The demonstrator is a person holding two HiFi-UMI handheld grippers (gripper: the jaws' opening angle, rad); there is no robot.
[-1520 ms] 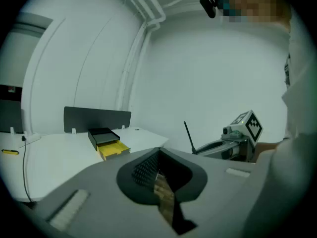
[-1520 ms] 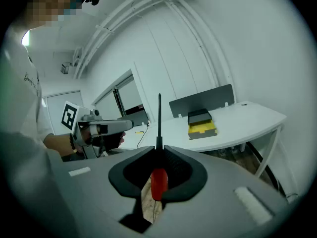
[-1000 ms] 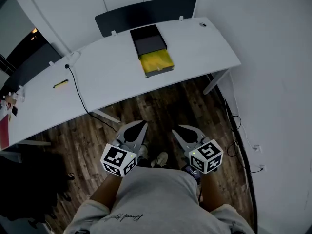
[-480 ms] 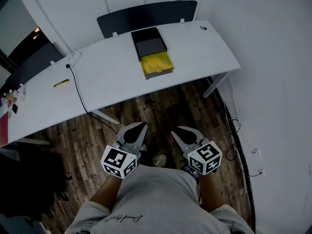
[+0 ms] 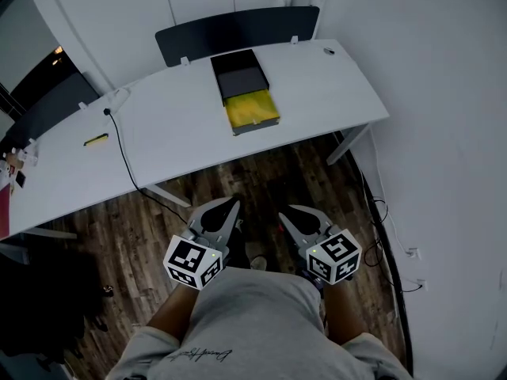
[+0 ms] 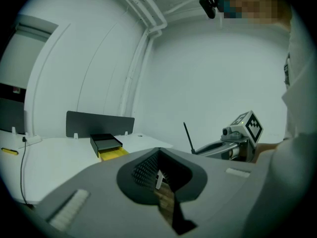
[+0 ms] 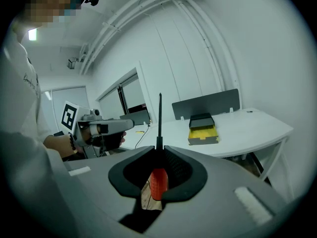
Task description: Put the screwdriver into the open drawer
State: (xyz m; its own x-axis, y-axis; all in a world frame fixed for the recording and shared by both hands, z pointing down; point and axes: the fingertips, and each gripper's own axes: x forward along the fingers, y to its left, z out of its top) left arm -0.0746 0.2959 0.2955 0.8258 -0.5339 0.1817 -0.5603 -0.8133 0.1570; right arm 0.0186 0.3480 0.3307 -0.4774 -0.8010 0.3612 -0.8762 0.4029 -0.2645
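Note:
My right gripper is shut on a screwdriver's red handle; its thin black shaft sticks up past the jaws. In the head view that gripper hangs over the wooden floor close to the person's body, well short of the desk. The left gripper is level with it, and its jaws meet with nothing between them. The open drawer, yellow inside, juts from a black box at the middle back of the white desk. From the right gripper view the drawer lies ahead and to the right.
A black cable runs across the desk and over its front edge. A small yellow item lies on the desk's left part. A dark partition stands behind the desk. A white wall closes the right side, with cables on the floor.
Both grippers have stayed where they were, and the right one has kept its grip on the screwdriver. Only the head view has shifted slightly.

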